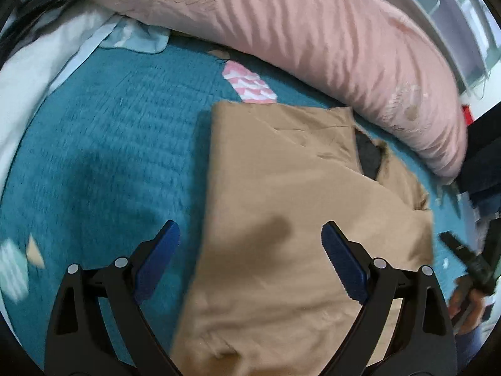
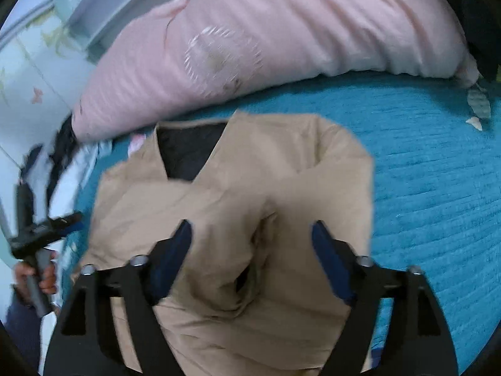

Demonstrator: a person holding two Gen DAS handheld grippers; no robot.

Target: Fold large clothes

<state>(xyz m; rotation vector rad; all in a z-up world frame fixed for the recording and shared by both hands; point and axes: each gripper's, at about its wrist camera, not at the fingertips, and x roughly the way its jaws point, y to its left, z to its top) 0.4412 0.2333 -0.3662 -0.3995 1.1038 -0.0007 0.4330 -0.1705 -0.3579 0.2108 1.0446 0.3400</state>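
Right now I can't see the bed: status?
Left gripper open, right gripper open, both holding nothing. Tan garment folded on blue cover. Pink pillow just behind it.

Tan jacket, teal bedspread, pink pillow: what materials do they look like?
Tan jacket: smooth, matte woven cloth, maybe cotton twill; soft creases, dark lining at the neck.
Teal bedspread: textured, ribbed fabric, possibly chenille or knit.
Pink pillow: thin, matte woven cover, finely wrinkled.
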